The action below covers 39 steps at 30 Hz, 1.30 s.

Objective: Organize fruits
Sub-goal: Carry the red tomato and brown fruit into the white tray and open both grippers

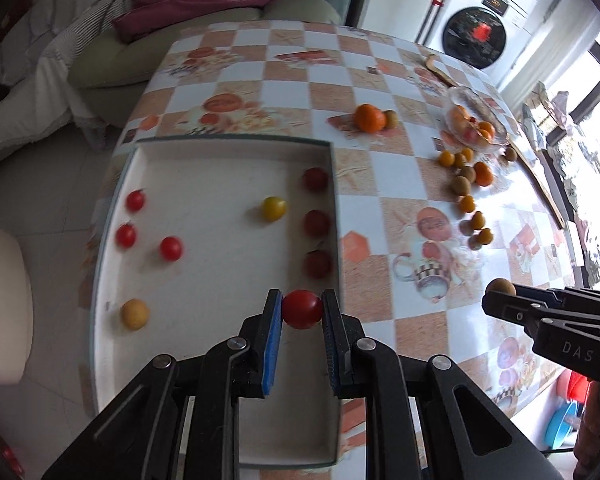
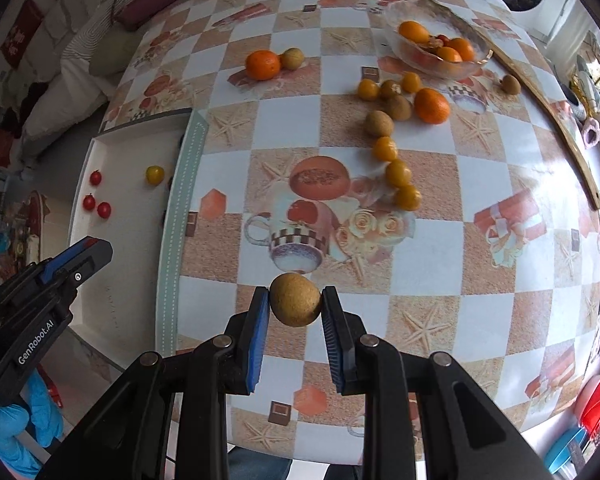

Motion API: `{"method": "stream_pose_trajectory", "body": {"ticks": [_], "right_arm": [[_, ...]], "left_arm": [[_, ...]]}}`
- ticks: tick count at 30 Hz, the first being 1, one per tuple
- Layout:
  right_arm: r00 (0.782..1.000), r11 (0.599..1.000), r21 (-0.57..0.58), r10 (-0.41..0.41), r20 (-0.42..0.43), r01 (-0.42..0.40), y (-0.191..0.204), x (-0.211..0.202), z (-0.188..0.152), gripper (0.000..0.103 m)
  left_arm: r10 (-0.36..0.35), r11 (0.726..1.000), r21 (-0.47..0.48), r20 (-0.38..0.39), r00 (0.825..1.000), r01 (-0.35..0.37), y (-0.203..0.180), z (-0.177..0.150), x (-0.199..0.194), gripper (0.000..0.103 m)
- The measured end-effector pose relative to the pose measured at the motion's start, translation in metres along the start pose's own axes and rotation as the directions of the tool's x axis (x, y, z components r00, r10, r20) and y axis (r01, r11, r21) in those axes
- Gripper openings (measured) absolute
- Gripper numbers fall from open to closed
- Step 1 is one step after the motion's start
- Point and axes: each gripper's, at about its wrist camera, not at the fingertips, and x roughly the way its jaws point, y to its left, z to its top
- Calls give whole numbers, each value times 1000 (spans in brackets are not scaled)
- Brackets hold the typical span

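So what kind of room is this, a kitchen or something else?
Most likely a lived-in home, a dining or living area rather than a kitchen. A sofa with a throw sits behind the table with its checkered oilcloth, and a front-loading washing machine stands by the window.

The left gripper (image 1: 302,312) is closed, its blue-padded fingers (image 1: 274,328) pressing both sides of a red cherry tomato (image 1: 302,309), and it points toward the far side. To its right, the right gripper (image 2: 295,300) is likewise closed on a round brown fruit (image 2: 295,299). A blue-gloved hand (image 2: 14,436) grasps the left gripper's handle at near left.
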Motion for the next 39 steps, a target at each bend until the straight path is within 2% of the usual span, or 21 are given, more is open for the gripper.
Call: {"method": "stream_pose_trajectory", "body": {"ticks": [9,19,27,39], "right_arm": [[999,988,-150,28,-25,-32,77,15,12,29],[995,967,-246,49,-84,-68,139,46,20,29],[990,964,-259,22,-137,-57,157,80,27,29],[988,959,-282,-13,-156,-32,167,108,39,29]], "left_arm": [[58,992,-109,-4,998,-58,63,-24,-7,21],[107,974,-190,-72,992,-119,107,-47,13,21],[128,972,-184,-103,986,-145,115,-49,33,21],[133,976,-157,-126,983,-152,108,-46,46,21]]}}
